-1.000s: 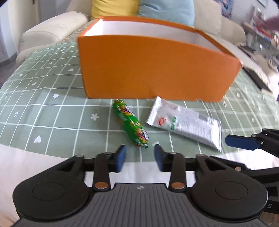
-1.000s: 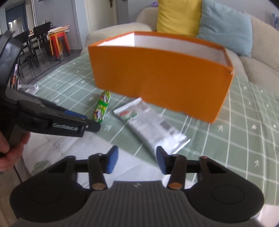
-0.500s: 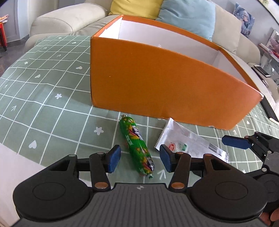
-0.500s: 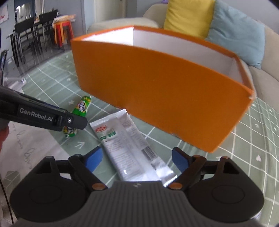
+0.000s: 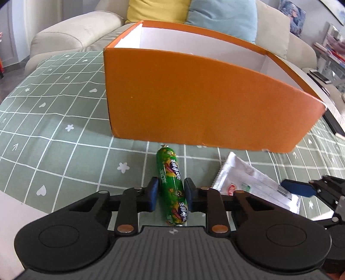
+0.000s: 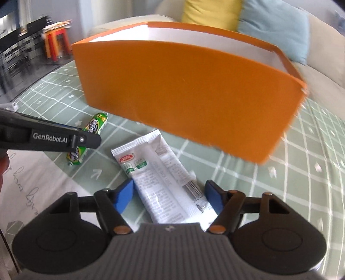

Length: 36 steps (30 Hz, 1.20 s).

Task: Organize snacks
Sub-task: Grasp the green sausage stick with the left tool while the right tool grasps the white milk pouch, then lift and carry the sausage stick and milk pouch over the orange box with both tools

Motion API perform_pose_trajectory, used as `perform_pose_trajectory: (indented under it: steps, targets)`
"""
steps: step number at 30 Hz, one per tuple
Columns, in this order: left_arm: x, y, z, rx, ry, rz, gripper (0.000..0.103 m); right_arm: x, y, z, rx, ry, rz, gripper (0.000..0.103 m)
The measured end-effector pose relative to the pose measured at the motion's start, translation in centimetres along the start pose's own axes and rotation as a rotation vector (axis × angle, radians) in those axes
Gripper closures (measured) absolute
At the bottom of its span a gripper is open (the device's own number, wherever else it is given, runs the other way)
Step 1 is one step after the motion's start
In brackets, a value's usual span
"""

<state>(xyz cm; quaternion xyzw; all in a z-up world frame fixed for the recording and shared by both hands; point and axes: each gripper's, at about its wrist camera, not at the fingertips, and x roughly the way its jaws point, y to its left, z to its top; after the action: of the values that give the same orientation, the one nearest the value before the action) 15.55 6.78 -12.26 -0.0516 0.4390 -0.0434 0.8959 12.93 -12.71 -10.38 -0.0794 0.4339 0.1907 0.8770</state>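
Left gripper (image 5: 169, 195) was closing snug around the green foil sausage stick (image 5: 172, 187); right gripper (image 6: 169, 197), closing too, straddled the white plastic snack packet (image 6: 159, 181), untouched. Both lay on the counter before the orange cardboard box (image 5: 204, 103). Squeeze mid-body, lift level.

Cream sofa (image 5: 71, 36) behind table w/ yellow cushion (image 5: 155, 9) + light blue cushion (image 5: 222, 15). Table covered in green cloth (image 5: 54, 103), white grid, hearts/stars/arrows. Daylight, bright. In right wrist view, far left: dark dining chairs (image 6: 23, 41), red/orange stool (image 6: 56, 41), grey floor (image 6: 41, 71). In left wrist view, right bg cluttered, blurry.
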Motion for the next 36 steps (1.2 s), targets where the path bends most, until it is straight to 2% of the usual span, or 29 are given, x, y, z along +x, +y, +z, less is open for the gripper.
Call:
perform_pose_trajectory:
  steps: [4, 7, 12, 15, 17, 18, 22, 27, 29, 30, 33, 36]
  targets:
    - [-0.6, -0.8, -0.8, 0.043, 0.022, -0.014, 0.077, -1.1, 0.5, -0.8, 0.09, 0.048, -0.07, 0.033]
    - [-1.4, -1.7, -1.8, 0.076, 0.037, -0.025, 0.077, -1.6, 1.0, -1.0, 0.109, 0.083, -0.081, 0.032]
    - [-2.3, -2.5, -2.8, 0.091, 0.058, -0.052, 0.077, -2.4, 1.7, -1.6, 0.109, 0.121, -0.03, 0.025]
    - [-2.5, -2.4, -3.0, 0.086, 0.064, -0.059, 0.078, -3.1, 2.7, -2.2, 0.077, 0.122, 0.037, 0.025]
    - [-2.5, -2.2, -3.0, 0.08, 0.069, -0.06, 0.078, -3.5, 3.0, -2.4, 0.071, 0.118, 0.08, 0.031]
    - [-2.6, -2.1, -3.0, 0.075, 0.069, -0.058, 0.078, -3.7, 3.2, -2.5, 0.062, 0.117, 0.083, 0.034]
    - [-2.7, -2.0, -3.2, 0.069, 0.064, -0.048, 0.077, -3.8, 3.3, -2.8, 0.054, 0.099, 0.042, 0.035]
    - [-2.5, -1.4, -2.7, 0.041, 0.055, -0.049, 0.065, -3.7, 2.5, -2.3, 0.11, 0.065, 0.042, 0.033]
    - [-2.4, -1.2, -2.2, 0.03, 0.062, -0.032, 0.052, -3.4, 2.5, -2.0, 0.112, 0.058, 0.026, 0.031]
    - [-2.3, -1.2, -2.1, 0.028, 0.066, -0.025, 0.049, -3.1, 2.5, -1.8, 0.116, 0.06, 0.022, 0.03]
    - [-2.3, -1.2, -1.9, 0.041, 0.067, -0.014, 0.048, -2.6, 2.6, -1.4, 0.134, 0.054, 0.016, 0.03]
    - [-2.4, -1.3, -2.1, 0.059, 0.06, -0.011, 0.048, -2.1, 2.9, -1.3, 0.111, 0.05, -0.031, 0.031]
